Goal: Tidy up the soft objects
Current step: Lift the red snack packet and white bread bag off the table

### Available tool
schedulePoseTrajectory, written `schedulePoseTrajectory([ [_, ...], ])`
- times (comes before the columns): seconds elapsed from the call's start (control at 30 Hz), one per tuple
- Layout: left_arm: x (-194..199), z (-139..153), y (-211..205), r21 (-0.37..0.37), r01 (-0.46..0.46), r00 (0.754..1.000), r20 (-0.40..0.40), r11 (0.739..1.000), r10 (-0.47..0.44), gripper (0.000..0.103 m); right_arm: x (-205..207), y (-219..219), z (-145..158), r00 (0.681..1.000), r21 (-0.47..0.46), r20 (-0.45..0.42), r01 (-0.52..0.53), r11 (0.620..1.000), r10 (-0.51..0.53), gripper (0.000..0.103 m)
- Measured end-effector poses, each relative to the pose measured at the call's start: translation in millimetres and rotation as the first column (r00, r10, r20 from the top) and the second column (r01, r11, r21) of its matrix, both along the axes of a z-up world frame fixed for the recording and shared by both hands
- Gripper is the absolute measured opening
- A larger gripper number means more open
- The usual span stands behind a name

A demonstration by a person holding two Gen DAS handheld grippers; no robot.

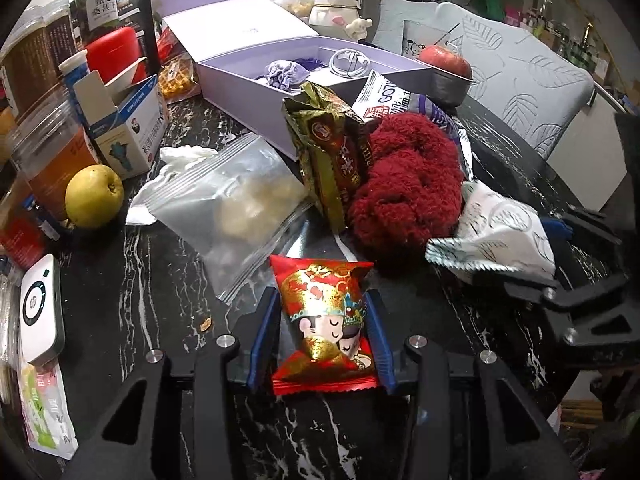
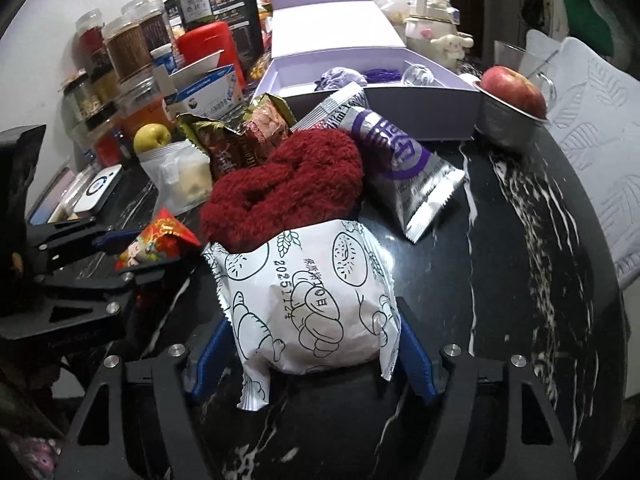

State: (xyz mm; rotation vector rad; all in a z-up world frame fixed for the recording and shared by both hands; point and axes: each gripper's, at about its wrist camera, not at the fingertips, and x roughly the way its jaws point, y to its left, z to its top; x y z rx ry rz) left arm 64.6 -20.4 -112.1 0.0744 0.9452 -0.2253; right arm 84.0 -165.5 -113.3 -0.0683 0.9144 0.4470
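a white packet (image 2: 316, 312) stamped "20251124" is grasped by the right gripper (image 2: 316, 344); a red packet (image 1: 326, 320) is clenched in the left gripper (image 1: 322, 344).

Left gripper (image 1: 323, 334), right gripper (image 2: 316, 344): black angular frames, triangular cutouts, round silver screws, blue ribbed fingers (image 1: 262, 336).

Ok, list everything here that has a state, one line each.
left tongs: shut on red snack packet
right tongs: shut on white bread packet
purple gift box: open, lid standing behind
blue and white carton: top flap open
zip bag: lying flat, contents inside
red apple: sitting in metal cup
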Motion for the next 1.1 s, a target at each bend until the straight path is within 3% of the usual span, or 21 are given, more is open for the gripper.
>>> schedulePoseTrajectory([
  [0.4, 1.7, -1.1, -0.5, -0.002, -0.007, 1.000, 0.014, 1.000, 0.007, 0.044, -31.1, -12.2, 1.1, 0.997, 0.002, -0.011, 0.071, 0.997, -0.071, 0.076],
  [0.47, 1.9, -1.0, -1.1, -0.002, -0.004, 1.000, 0.015, 1.000, 0.004, 0.048, -34.1, -13.4, 0.7, 0.997, 0.004, -0.008, 0.076, 0.997, -0.076, 0.077],
  [0.53, 2.7, -1.6, -2.9, 0.005, 0.007, 1.000, 0.011, 1.000, -0.007, 0.065, -34.4, -13.0, 0.2, 0.997, 0.007, -0.008, 0.074, 0.997, -0.074, 0.080],
  [0.6, 4.3, -2.9, -3.7, 0.003, 0.012, 1.000, -0.001, 1.000, -0.012, 0.068, -32.7, -11.9, -0.3, 0.998, 0.014, -0.011, 0.068, 0.998, -0.068, 0.087],
  [0.7, 0.7, -3.8, -2.2, 0.000, 0.001, 1.000, 0.024, 1.000, -0.001, 0.068, -26.7, -7.5, -0.1, 0.998, 0.007, -0.023, 0.063, 0.998, -0.063, 0.090],
  [0.83, -2.8, -3.2, 1.0, -0.006, -0.021, 0.999, 0.044, 1.000, 0.021, 0.055, -22.8, -6.7, 0.2, 0.998, 0.015, -0.020, 0.068, 0.998, -0.067, 0.090],
  [0.97, -3.5, -2.9, 4.4, -0.005, -0.045, 0.998, 0.044, 0.999, 0.045, 0.055, -24.6, -4.5, -1.2, 0.998, -0.001, 0.005, 0.062, 0.998, -0.062, 0.090],
  [1.0, -3.3, -2.9, 5.5, -0.003, -0.053, 0.998, 0.042, 0.999, 0.053, 0.049, -25.6, -4.1, -1.9, 0.998, -0.007, 0.016, 0.066, 0.998, -0.066, 0.086],
  [1.03, -2.8, -2.5, 6.3, -0.004, -0.057, 0.998, 0.042, 0.998, 0.057, 0.044, -27.5, -3.3, -2.0, 0.996, -0.029, 0.035, 0.082, 0.996, -0.081, 0.074],
  [1.1, -4.1, -2.1, 6.8, 0.001, -0.058, 0.997, 0.045, 0.998, 0.058, 0.044, -29.3, -4.5, -1.7, 0.995, -0.031, 0.044, 0.093, 0.995, -0.092, 0.070],
])
